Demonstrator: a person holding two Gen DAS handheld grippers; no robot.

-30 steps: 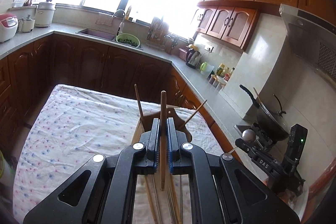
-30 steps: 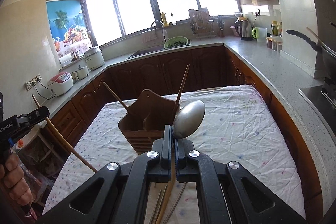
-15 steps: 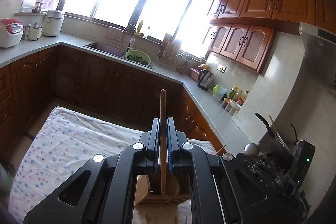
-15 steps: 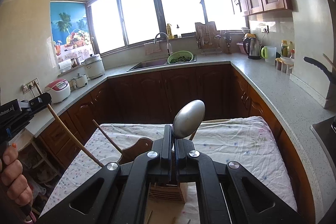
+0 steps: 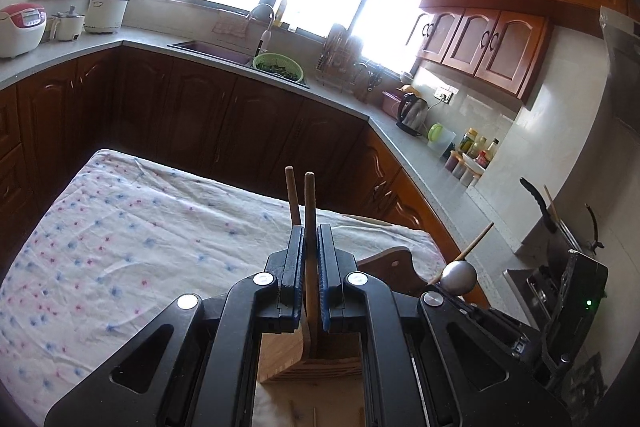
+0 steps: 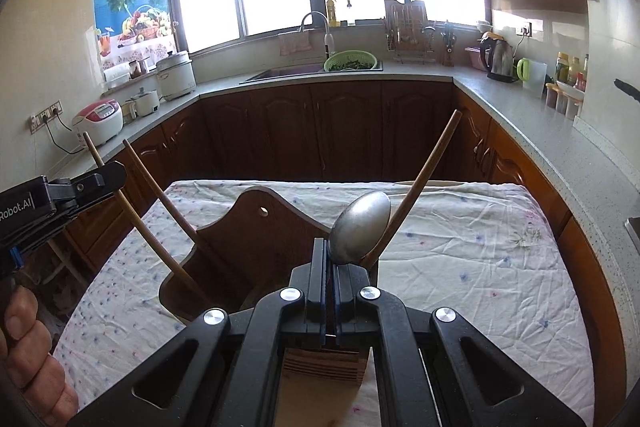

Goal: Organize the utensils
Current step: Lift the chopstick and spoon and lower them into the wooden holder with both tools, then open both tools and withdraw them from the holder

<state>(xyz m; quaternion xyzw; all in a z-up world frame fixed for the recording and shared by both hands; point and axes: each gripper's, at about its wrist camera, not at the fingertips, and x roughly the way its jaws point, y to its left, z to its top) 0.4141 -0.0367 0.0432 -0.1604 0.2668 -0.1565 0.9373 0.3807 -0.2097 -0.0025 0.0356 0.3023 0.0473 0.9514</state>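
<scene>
My left gripper [image 5: 309,239] is shut on a wooden chopstick [image 5: 308,203], held upright with its lower end in the wooden utensil holder [image 5: 316,359]. A second chopstick [image 5: 292,197] stands just behind it. My right gripper [image 6: 329,255] is shut on the handle of a metal spoon [image 6: 360,227], bowl up, right over the same holder [image 6: 256,251]. Two chopsticks [image 6: 160,191] lean left out of the holder and one [image 6: 424,183] leans right. The left gripper [image 6: 60,199] grips the leftmost stick in the right wrist view. The spoon [image 5: 458,277] also shows in the left wrist view.
The holder stands on a table with a flowered white cloth [image 6: 480,259]. Dark wood cabinets and a grey counter [image 6: 520,99] run around it, with a sink [image 6: 288,73], a kettle [image 6: 498,61] and rice cookers [image 6: 98,119]. A stove with a wok [image 5: 560,227] is on the right.
Both grippers have tilted and come down over the holder. The left chopstick's lower end now sits in the holder, and the spoon is low above it.
</scene>
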